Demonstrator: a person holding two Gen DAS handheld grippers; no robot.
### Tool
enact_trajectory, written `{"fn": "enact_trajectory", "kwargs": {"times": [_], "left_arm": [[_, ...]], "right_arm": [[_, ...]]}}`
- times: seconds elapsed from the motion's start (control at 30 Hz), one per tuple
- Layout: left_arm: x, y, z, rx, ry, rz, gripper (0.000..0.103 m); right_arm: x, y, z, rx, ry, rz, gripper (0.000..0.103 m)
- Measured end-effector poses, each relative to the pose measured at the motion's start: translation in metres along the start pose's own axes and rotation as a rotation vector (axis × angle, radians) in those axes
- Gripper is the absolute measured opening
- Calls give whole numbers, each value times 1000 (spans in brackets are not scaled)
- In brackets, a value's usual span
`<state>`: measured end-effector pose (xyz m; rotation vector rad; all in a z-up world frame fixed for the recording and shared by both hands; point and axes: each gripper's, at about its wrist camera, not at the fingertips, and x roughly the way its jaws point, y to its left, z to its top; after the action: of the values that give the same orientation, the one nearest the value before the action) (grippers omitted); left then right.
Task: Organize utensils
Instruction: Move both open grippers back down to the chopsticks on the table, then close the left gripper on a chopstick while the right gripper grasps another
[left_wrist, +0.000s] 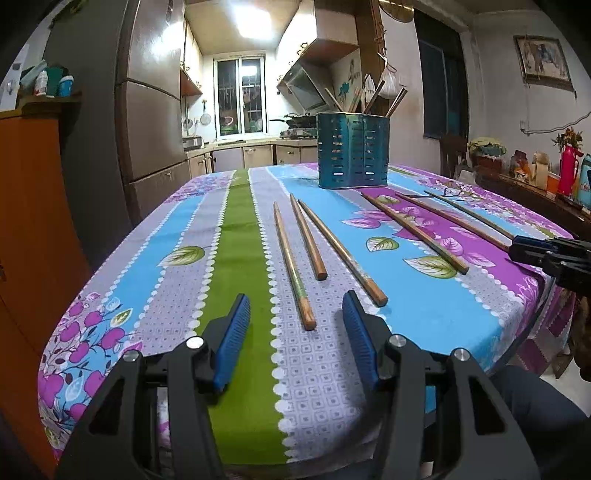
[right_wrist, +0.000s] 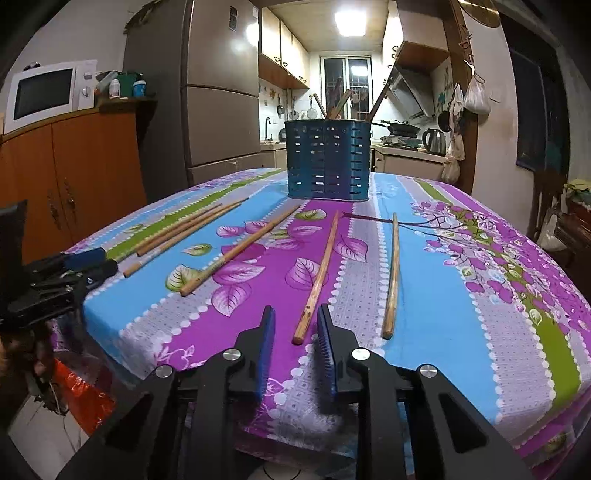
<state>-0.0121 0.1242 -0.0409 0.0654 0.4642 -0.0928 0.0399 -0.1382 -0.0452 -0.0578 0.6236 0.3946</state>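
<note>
Several wooden chopsticks lie loose on the floral tablecloth. In the left wrist view three lie side by side (left_wrist: 293, 264) just ahead of my left gripper (left_wrist: 297, 306), which is open and empty above the near edge. Three more (left_wrist: 413, 229) lie to the right. In the right wrist view my right gripper (right_wrist: 295, 317) is open and empty, its fingers flanking the near end of one chopstick (right_wrist: 317, 282). A teal perforated utensil holder (left_wrist: 352, 150) (right_wrist: 328, 159) stands at the table's far side with several chopsticks in it.
The table (left_wrist: 110, 295) ends close below both grippers. An orange cabinet (right_wrist: 74, 177) with a microwave (right_wrist: 44, 94) and a fridge (left_wrist: 151, 110) stand to the left. A side table with flasks (left_wrist: 565, 173) stands at the right.
</note>
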Motion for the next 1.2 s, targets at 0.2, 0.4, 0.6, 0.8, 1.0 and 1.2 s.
{"fn": "enact_trajectory", "kwargs": {"times": [0.2,0.4,0.6,0.8,1.0,1.2], "left_arm": [[2,-4,0,-1,-15,-20,29],[3,-5,-3,-8,-42,-16,21],[1,-6,-5,-12,-62,1,15],[-2,-3,-6,-33,-64,11,7],[-3,-2,-4,-45,-66,15,5],[-9,1,10,-49,-98,22,5]], "right_arm": [[1,1,-3,9,-20,-17,20],[1,1,-5,8,-34,-30,19],[1,3,-7,-4,-51,-42,19],[-1,0,-10,30,-73,-44,11],[-2,-2,-9,43,-77,-42,8],[-14,-10,3,47,-106,-54,7]]}}
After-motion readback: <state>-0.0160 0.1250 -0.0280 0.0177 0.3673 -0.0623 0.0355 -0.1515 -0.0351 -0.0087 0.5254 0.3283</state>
